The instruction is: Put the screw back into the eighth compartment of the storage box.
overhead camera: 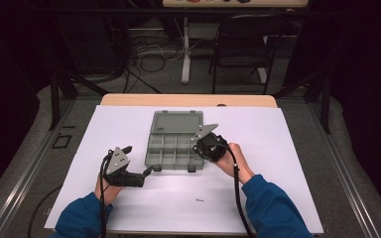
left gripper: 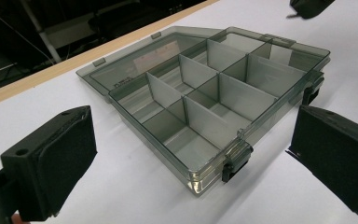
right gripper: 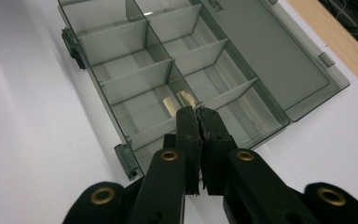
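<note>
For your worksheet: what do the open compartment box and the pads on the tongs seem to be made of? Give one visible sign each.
Compartment box: probably hard, smoke-tinted plastic, glossy; the table shows through its walls and dividers.
Pads on the left tongs: apparently black foam or rubber, matte, with rough edges.

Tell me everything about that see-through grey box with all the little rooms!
The box looks like smoky grey clear plastic. It lies flat on the white sheet, open, its lid folded back flat behind it. Thin walls split it into small compartments; those in plain sight look empty. Two dark latches sit on its front edge. The right gripper, shut, hovers over it; whether it touches, I cannot tell.
</note>
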Tool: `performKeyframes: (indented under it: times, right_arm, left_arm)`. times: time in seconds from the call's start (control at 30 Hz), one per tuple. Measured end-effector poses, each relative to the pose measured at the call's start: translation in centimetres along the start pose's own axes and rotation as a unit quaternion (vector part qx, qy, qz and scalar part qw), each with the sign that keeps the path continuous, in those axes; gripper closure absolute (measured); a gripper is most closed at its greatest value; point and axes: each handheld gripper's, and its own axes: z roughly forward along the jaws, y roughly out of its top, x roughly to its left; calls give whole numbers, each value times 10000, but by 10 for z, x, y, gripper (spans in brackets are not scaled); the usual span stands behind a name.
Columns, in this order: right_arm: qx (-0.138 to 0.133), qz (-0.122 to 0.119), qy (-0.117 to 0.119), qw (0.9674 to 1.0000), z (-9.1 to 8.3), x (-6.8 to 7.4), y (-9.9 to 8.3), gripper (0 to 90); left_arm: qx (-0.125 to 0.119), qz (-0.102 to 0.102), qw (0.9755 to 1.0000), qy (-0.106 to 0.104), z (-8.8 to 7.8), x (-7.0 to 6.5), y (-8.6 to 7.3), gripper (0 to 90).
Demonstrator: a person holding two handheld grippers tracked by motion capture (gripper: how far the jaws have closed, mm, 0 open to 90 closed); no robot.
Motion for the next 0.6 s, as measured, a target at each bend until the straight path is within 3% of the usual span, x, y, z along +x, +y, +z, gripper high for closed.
performKeyframes:
  times: [0.27,0.5,0.53,0.57,0.6]
  right_arm:
    - [384,42,13,9993,16,-2,-1,881]
    - [560,86,24,9984,27,-4,-4,881]
    - [431,136,-4,9990,30,-3,-5,880]
    - [601,101,33,9981,30,-4,-5,880]
    - [551,117,32,9984,32,-3,-6,879]
  left_arm:
    - [-8,11,10000,18,-1,1,0,0]
    - [8,5,10000,18,-1,1,0,0]
    - [2,2,10000,16,-1,1,0,0]
    - [-10,7,10000,31,-1,1,0,0]
    - [-11,-7,10000,18,-1,1,0,0]
